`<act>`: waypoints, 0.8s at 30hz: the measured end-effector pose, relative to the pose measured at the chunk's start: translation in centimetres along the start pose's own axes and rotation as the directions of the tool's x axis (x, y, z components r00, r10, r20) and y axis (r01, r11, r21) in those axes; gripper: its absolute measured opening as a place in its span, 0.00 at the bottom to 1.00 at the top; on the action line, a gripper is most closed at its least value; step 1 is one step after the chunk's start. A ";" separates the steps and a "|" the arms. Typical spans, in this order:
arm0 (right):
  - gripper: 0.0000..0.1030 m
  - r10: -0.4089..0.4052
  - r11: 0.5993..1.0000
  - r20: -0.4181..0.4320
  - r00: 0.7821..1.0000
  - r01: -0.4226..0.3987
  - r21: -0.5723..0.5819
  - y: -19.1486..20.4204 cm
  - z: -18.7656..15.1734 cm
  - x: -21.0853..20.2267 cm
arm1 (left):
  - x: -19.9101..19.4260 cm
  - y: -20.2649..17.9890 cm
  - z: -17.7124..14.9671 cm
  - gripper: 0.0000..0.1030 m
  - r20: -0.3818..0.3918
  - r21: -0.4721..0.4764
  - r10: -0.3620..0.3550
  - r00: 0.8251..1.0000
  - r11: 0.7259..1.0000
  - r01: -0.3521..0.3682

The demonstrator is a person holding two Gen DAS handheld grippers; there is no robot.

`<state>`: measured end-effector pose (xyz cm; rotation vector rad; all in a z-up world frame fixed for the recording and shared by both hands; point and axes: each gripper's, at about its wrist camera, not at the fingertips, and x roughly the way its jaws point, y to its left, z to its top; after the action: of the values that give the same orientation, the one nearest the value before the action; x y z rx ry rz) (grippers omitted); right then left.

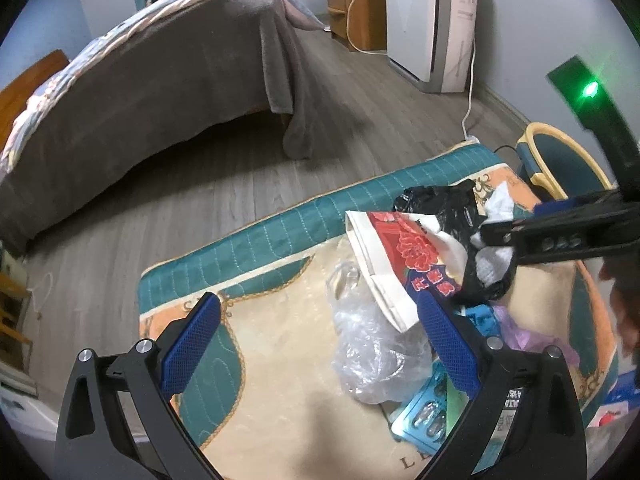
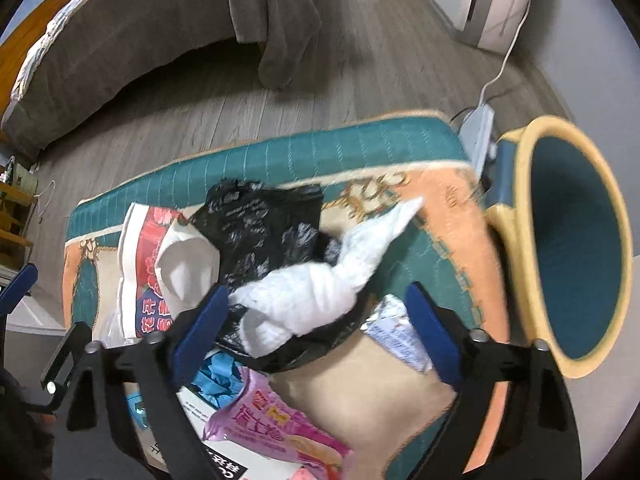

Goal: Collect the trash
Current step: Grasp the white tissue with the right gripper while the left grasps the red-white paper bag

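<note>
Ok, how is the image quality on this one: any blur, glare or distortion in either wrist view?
Left wrist view: mostly sharp, strong fisheye bending of the bed, a green light flaring at the right edge, dark corners. Right wrist view: motion smear over the white tissue and the table cover, same barrel distortion, the chair stretched. Lighting is dim and even in both, with soft shadows.

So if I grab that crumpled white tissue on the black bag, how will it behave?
The crumpled white tissue looks soft and limp, so it would probably squash and droop. It seems very light. The glossy black plastic bag beneath may shift too.
</note>
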<state>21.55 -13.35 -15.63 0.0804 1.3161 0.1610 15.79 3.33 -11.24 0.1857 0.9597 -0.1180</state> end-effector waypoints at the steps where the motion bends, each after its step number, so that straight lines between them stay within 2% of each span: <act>1: 0.62 0.013 1.000 -0.009 1.000 -0.013 0.001 -0.1 -0.1 0.3 | 0.0 -0.1 0.1 0.95 0.000 -0.004 -0.006 1.000 1.000 0.006; 2: 0.38 0.041 0.999 -0.025 0.999 -0.041 0.006 -0.2 -0.1 0.6 | 0.1 -0.2 0.2 0.95 0.000 -0.007 -0.014 1.000 1.000 0.014; 3: 0.32 0.059 0.998 -0.033 0.998 -0.059 0.019 -0.5 -0.1 0.6 | 0.2 -0.5 0.3 0.95 0.002 -0.008 -0.022 1.000 1.000 0.022; 5: 0.26 0.082 0.996 -0.017 0.996 -0.081 0.034 -1.0 0.0 -0.2 | 0.5 -1.0 0.6 0.94 0.006 -0.009 -0.034 0.999 0.999 0.034; 7: 0.23 0.071 0.997 0.010 0.997 -0.071 0.037 -1.6 0.3 -1.3 | 0.9 -1.8 0.9 0.95 0.008 -0.010 -0.055 0.998 0.998 0.055; 16: 0.22 0.061 0.996 0.086 0.994 -0.066 0.053 -4.4 0.9 -5.2 | 3.2 -6.0 2.3 0.90 -0.002 0.025 -0.122 0.992 0.992 0.122; 19: 0.22 0.064 0.997 0.095 0.993 -0.068 0.042 -4.8 1.0 -5.5 | 4.2 -7.0 2.4 0.71 -0.033 0.056 -0.118 0.992 0.991 0.120; 21: 0.22 0.070 0.996 0.095 0.993 -0.074 0.040 -5.0 1.0 -5.6 | 4.8 -7.5 2.3 0.64 -0.054 0.068 -0.100 0.994 0.992 0.103; 23: 0.22 0.066 0.997 0.097 0.993 -0.069 0.032 -5.3 1.0 -5.7 | 5.5 -7.8 2.4 0.49 -0.069 0.070 -0.098 0.993 0.992 0.103; 24: 0.22 0.064 0.997 0.098 0.993 -0.067 0.027 -5.3 0.9 -5.8 | 5.5 -7.7 2.4 0.45 -0.069 0.075 -0.093 0.993 0.992 0.098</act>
<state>21.42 -19.48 -10.69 0.1557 1.2192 0.1904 19.47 -4.85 -15.23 0.2165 1.0304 -0.2393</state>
